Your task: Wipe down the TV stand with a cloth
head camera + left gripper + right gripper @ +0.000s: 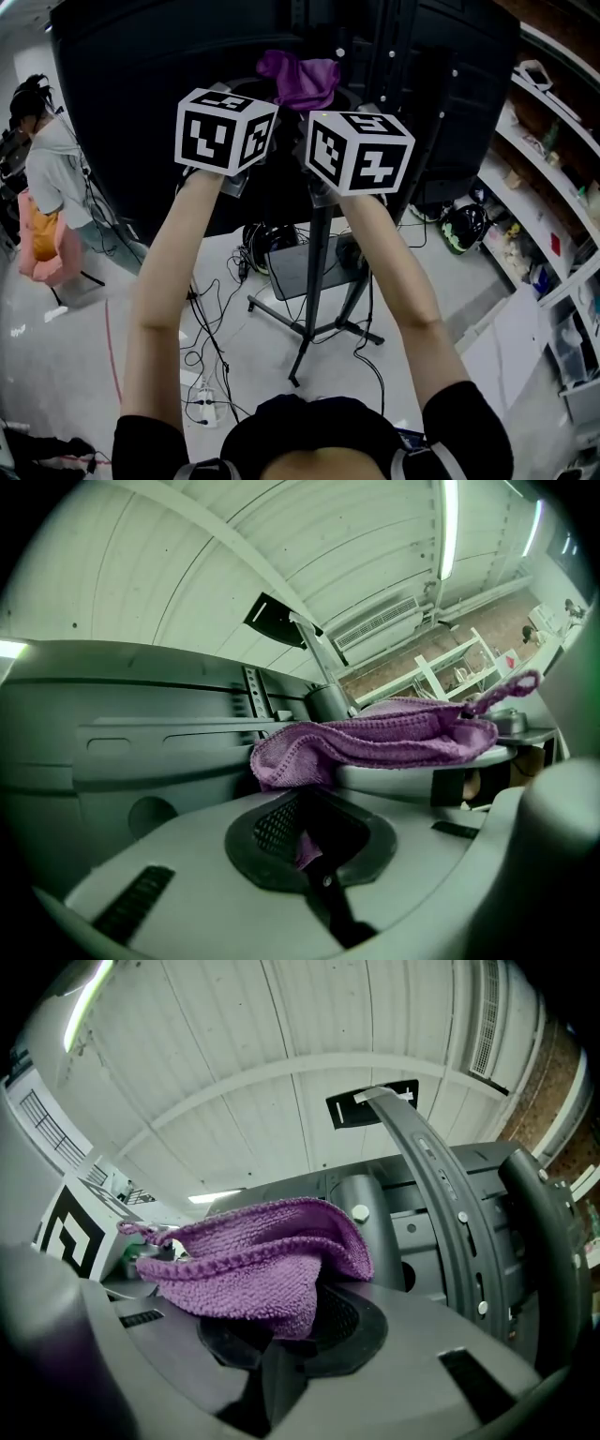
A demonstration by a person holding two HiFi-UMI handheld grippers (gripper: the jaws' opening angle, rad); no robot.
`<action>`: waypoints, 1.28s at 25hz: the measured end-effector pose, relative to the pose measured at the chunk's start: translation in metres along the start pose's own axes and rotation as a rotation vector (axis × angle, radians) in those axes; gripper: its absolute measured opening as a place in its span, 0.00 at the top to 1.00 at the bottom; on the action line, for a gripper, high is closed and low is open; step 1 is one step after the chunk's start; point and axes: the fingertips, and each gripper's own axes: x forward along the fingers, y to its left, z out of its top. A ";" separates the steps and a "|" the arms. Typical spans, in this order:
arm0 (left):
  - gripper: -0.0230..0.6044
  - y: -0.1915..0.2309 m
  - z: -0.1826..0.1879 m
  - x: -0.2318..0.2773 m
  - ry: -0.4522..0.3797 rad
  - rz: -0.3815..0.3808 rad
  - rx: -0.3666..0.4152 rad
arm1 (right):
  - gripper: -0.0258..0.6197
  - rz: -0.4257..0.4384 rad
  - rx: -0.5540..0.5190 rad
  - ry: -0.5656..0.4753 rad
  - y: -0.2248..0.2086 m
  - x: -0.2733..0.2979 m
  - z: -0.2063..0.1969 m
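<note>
Left gripper [307, 850]: my fingers pinched shut on edge of purple cloth [375, 742]. Right gripper [281, 1340]: fingers likewise clamped on same cloth, which bunches between both. I hold it raised near top of TV stand [317, 272], before dark back of TV [131, 103]. Below, cables [211, 319] trail across floor [75, 375]; person [47, 159] stands at left.

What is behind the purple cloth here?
The dark back of the TV and the stand's mounting column sit behind the cloth. The left tool and right tool are shut on it. Its folds hide their tips and whatever lies directly behind.
</note>
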 end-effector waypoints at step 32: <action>0.95 0.085 -0.063 -0.161 0.138 0.366 -0.008 | 0.86 0.421 0.147 0.017 0.181 0.021 -0.038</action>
